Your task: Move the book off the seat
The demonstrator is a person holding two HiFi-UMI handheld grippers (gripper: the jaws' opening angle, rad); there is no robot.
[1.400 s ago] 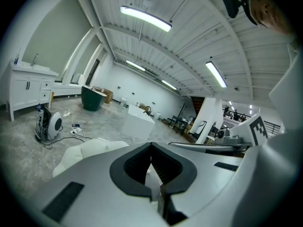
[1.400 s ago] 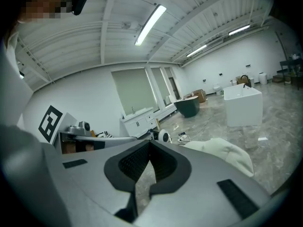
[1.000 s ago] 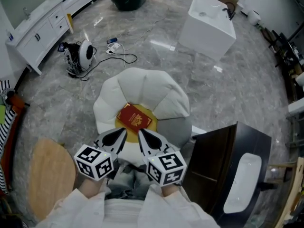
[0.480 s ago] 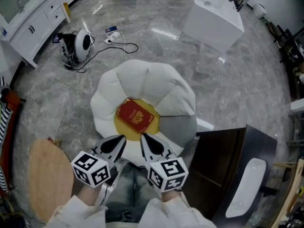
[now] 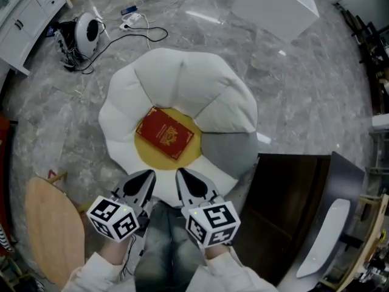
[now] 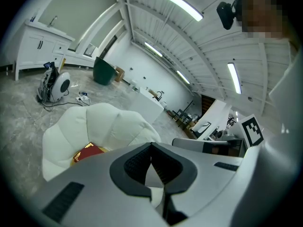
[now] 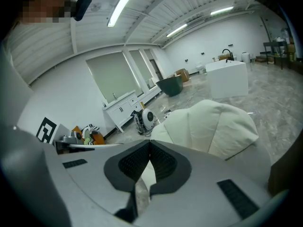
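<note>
- While the book (image 5: pixel 164 132) lies flat on the yellow centre of the seat (image 5: pixel 182 78), the reach for it looks barely begun.
- Left hand-held gripper (image 5: pixel 148 175) and right hand-held gripper (image 5: pixel 181 174) hover side by side at the seat's 6 o'clock edge, both pinched closed, nothing between the jaws, book untouched!
- The book sits at 12 o'clock from the pair, turned corner-on to them.
- Next move, I'd say: jaws must part, then one has to slip under an edge.
- It's a thin red rectangle with a gold emblem, smooth cover; tricky to pinch lying flat.
- The seat is plush and flower-shaped: puffy white petals, one grey petal at 4 o'clock; it should give under pressure.
- Glossy grey marble-look floor (image 5: pixel 304 90) all round.
</note>
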